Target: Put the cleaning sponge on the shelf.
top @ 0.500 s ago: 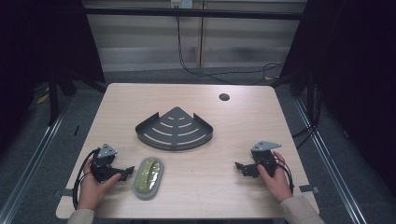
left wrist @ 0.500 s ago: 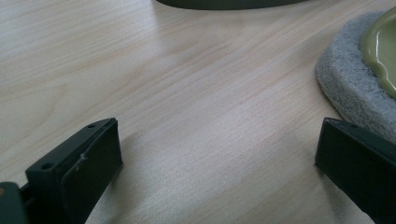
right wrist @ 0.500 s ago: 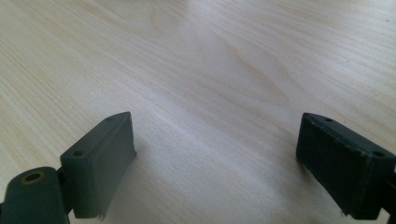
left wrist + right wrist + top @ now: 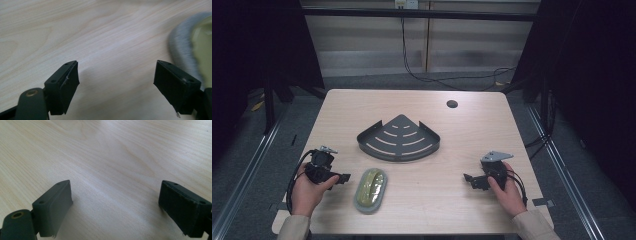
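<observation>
No readable writing or brand on anything. Table (image 4: 422, 200) is pale wood-grain laminate w/ a small round dark hole (image 4: 452, 104) at far right. Centre: dark metal corner rack (image 4: 398, 137), quarter-round, slotted floor, low rim. Near-left of it lies an oval grey-rimmed dish (image 4: 370, 189) w/ yellow-green glossy contents; can't tell what they are. Left gripper (image 4: 343, 177), in left hand (image 4: 307, 192) at near left, points right, just beside the dish; in left gripper view jaws are wide apart, nothing between them, the dish's fuzzy grey rim (image 4: 182, 50) just past the right jaw. Right gripper (image 4: 468, 178), in right hand (image 4: 508, 194) at near right, points left, well apart from the dish; jaws wide apart over bare wood, holding nothing.
</observation>
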`<act>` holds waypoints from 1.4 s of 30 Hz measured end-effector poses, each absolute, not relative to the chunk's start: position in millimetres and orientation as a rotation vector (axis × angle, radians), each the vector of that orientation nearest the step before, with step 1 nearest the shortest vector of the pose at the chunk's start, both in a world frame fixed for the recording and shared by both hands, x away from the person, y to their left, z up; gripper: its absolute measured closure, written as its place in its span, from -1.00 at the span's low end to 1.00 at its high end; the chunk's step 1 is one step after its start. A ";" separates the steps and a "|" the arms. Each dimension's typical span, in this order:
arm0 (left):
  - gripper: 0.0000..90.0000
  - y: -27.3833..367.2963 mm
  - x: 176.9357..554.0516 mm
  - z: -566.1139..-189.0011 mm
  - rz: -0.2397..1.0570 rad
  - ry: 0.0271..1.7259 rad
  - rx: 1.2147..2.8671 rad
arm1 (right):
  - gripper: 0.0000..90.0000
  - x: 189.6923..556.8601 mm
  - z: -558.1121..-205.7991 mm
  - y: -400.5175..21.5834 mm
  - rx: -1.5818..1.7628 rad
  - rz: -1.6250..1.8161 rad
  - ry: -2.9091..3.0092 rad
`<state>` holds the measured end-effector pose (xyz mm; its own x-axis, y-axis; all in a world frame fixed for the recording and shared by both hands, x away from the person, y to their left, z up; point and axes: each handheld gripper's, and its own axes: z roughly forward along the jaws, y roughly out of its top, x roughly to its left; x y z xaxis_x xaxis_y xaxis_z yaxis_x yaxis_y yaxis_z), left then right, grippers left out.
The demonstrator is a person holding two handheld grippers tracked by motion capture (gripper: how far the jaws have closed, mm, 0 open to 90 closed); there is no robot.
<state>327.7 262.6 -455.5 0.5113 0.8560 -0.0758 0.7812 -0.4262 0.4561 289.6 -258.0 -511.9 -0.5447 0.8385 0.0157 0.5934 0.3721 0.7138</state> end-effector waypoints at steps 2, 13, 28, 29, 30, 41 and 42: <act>-0.57 258.0 328.2 -443.7 0.205 1.354 2.325 | -0.75 289.6 -511.9 -258.0 1.252 0.972 2.288; -0.58 229.8 330.2 -407.3 0.112 1.379 2.396 | -0.75 289.6 -512.0 -257.9 1.252 0.973 2.288; -0.39 181.8 333.7 -396.3 -0.033 1.352 2.465 | -0.75 289.7 -512.0 -258.0 1.249 0.973 2.288; -0.38 179.5 333.5 -397.8 -0.041 1.359 2.472 | -0.75 289.7 -512.0 -258.0 1.249 0.973 2.288; -0.36 177.8 333.4 -399.1 -0.049 1.364 2.483 | -0.75 289.7 -512.0 -258.0 1.249 0.973 2.288; -0.24 167.4 330.0 -414.8 -0.108 1.392 2.535 | -0.75 289.7 -512.0 -258.0 1.249 0.973 2.288; -0.24 167.3 329.6 -416.5 -0.124 1.400 2.540 | -0.75 289.7 -512.0 -258.0 1.250 0.973 2.288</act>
